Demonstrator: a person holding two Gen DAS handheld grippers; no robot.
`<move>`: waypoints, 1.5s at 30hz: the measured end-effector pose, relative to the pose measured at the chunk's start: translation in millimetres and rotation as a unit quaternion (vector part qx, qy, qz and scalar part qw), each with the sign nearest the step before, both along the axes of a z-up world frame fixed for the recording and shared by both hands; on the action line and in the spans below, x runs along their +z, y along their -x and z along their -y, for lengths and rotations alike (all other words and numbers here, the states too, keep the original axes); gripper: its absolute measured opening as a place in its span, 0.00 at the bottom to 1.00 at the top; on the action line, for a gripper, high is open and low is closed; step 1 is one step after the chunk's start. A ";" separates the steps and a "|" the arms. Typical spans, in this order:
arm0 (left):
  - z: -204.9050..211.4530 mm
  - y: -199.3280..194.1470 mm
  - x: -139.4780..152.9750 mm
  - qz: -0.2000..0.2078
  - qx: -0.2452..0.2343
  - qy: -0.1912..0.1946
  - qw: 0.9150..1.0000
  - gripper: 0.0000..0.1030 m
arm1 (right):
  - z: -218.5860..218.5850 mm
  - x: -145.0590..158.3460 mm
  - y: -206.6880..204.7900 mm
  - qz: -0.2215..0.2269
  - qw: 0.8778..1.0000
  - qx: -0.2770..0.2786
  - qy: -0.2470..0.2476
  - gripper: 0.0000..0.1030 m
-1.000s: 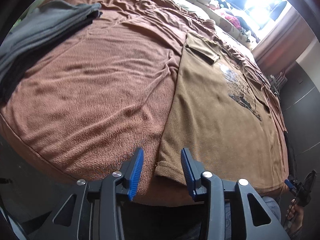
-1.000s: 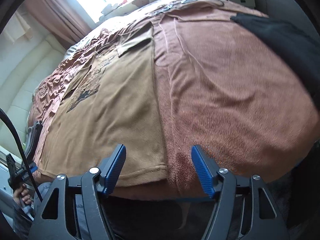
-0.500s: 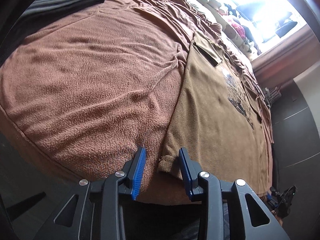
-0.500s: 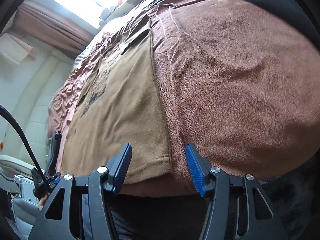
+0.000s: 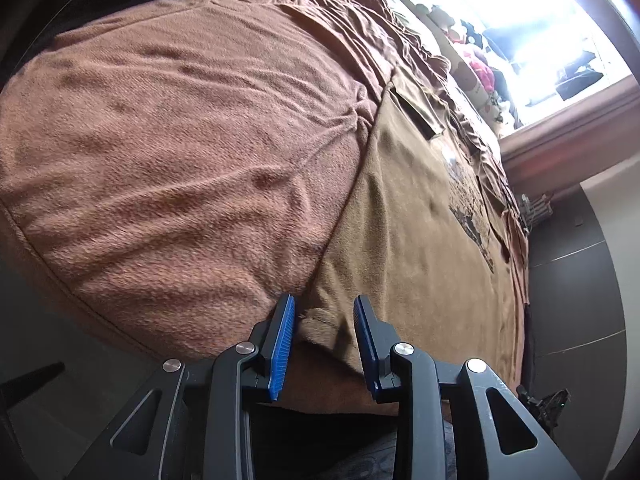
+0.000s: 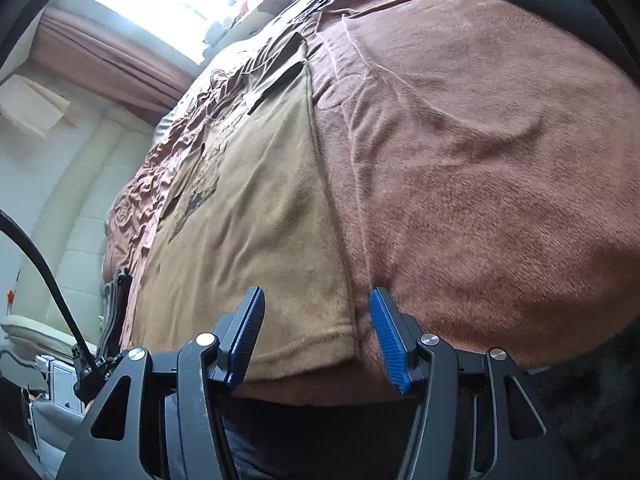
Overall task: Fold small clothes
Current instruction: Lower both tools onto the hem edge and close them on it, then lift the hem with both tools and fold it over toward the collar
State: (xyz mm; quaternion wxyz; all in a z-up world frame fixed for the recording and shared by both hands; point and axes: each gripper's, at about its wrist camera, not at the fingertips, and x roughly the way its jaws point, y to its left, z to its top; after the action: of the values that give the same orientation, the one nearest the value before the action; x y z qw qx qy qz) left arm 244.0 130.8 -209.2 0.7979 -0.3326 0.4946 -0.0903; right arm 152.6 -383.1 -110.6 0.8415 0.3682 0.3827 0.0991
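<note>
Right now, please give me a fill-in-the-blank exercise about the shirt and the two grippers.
1. The tan T-shirt lies flat on a ____ blanket.
2. The pads of both grippers are ____ in colour.
3. The left gripper, its jaws closing, has the shirt's bottom ____ between them.
4. The print on the shirt faces ____.

Missing words: brown; blue; corner; up
</note>
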 end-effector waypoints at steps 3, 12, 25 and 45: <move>0.8 0.3 -3.2 0.000 0.008 0.012 1.000 0.31 | -2.6 -3.0 -5.6 -0.005 1.000 0.001 0.003 0.51; -1.8 2.4 -5.9 0.004 0.022 0.032 0.999 0.30 | -6.7 -6.1 5.7 -0.018 1.000 -0.005 -0.006 0.40; -6.6 10.4 10.3 0.032 0.032 0.031 0.999 0.05 | -8.8 13.3 7.0 -0.017 1.000 -0.012 0.014 0.04; -18.4 43.9 86.6 0.112 0.035 0.046 0.992 0.04 | 14.9 66.2 61.7 0.074 0.997 -0.012 -0.011 0.03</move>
State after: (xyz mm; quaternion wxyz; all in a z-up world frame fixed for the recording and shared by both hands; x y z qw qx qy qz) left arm 200.2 149.2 -122.6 0.8345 -0.3741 0.3858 -0.1219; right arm 90.9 -398.0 -44.4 0.8644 0.3737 0.3142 0.1199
